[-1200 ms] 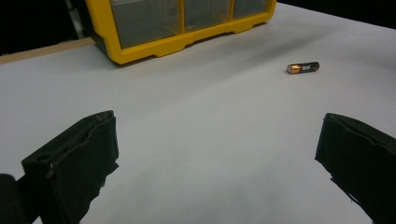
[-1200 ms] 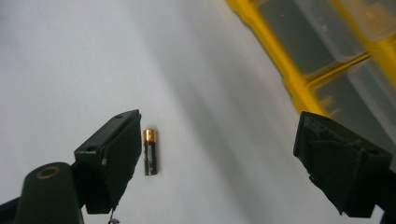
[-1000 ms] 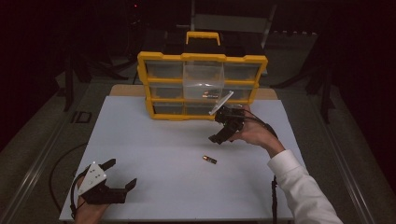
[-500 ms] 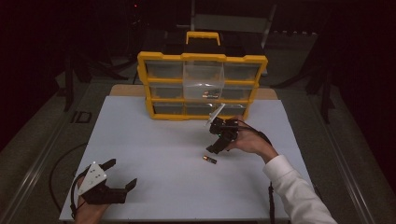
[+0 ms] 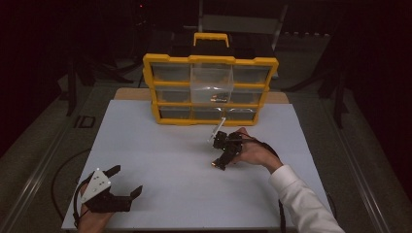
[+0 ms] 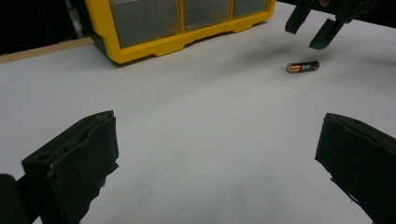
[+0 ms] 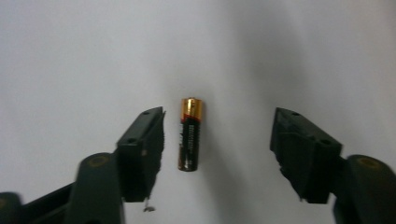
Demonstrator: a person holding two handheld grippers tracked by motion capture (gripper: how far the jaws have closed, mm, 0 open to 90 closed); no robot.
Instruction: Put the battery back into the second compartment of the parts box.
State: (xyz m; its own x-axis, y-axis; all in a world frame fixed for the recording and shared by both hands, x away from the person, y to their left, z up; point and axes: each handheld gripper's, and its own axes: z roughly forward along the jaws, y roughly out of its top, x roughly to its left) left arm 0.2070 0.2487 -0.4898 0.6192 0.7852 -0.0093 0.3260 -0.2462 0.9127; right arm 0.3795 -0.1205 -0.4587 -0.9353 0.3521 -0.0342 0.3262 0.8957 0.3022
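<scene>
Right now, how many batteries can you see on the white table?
1. The battery lies flat on the white table, between the right gripper's open jaws, untouched. More may hide inside the yellow organizer's drawers.

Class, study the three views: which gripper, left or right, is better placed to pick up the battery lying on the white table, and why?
Right. The right gripper hangs over the battery, which lies between its jaws, untouched; they have just been closing. The left gripper rests open, far off near the table's front edge.
</scene>
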